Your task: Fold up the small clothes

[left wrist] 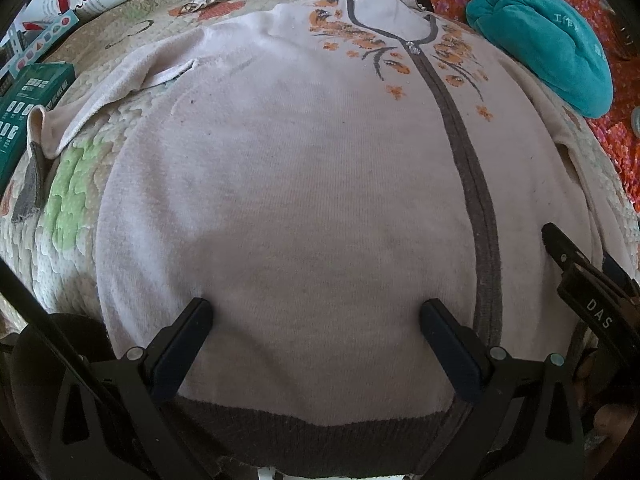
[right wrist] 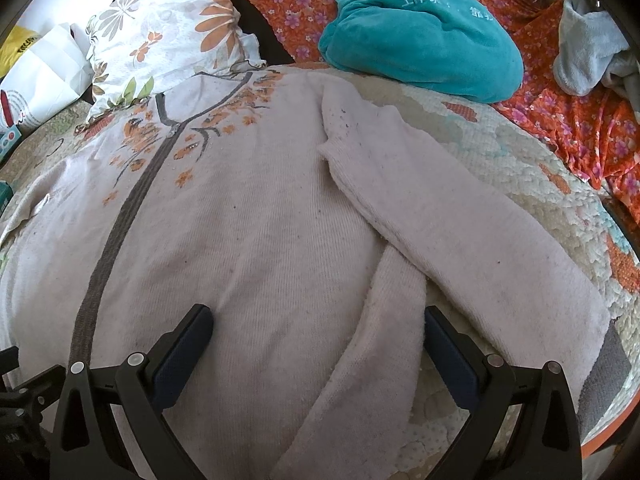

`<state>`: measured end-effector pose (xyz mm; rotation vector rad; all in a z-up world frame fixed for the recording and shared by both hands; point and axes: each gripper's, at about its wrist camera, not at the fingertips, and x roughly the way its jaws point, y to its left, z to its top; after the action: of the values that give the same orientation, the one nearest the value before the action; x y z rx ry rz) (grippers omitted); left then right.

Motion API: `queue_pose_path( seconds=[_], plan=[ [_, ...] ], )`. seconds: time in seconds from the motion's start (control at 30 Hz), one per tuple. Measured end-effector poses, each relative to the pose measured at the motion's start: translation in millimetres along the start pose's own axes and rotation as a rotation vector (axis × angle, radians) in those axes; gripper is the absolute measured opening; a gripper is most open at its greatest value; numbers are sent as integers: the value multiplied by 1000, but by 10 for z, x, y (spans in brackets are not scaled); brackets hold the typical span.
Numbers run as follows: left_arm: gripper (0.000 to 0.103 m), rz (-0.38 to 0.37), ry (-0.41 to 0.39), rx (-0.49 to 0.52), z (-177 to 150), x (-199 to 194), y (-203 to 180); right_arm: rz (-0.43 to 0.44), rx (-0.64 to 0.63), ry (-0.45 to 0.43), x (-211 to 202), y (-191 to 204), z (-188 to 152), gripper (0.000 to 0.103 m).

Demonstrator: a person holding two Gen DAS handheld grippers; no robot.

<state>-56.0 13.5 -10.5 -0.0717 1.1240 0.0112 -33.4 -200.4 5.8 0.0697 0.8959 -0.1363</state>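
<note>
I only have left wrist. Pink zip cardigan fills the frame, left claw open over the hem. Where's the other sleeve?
Observer: In the right wrist view that sleeve runs off the cardigan toward the right, lying across the quilt.
Operator: Flat or doubled over?
Observer: Partly folded; a narrower strip of sleeve crosses under it and runs down between the right claw's fingers.
Operator: Right claw holding anything?
Observer: No. The right claw is open, with nothing gripped.
Operator: Anything past the teal bundle?
Observer: A pale grey cloth heap lies on the orange floral sheet, right of the teal bundle.
</note>
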Motion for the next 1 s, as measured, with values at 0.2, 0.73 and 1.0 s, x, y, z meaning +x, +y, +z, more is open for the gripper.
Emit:
queue_pose_path(
  seconds=[0.2, 0.73, 1.0],
  plan=[
    [103, 1, 2, 0, 5, -8, 7, -1, 0, -1, -1, -3, 2, 103],
    [103, 4, -3, -1, 17, 0, -2, 0, 0, -1, 1, -4, 0, 103],
    [103, 4, -3, 0, 15, 2, -4, 0, 1, -2, 2, -6, -1, 103]
  ],
)
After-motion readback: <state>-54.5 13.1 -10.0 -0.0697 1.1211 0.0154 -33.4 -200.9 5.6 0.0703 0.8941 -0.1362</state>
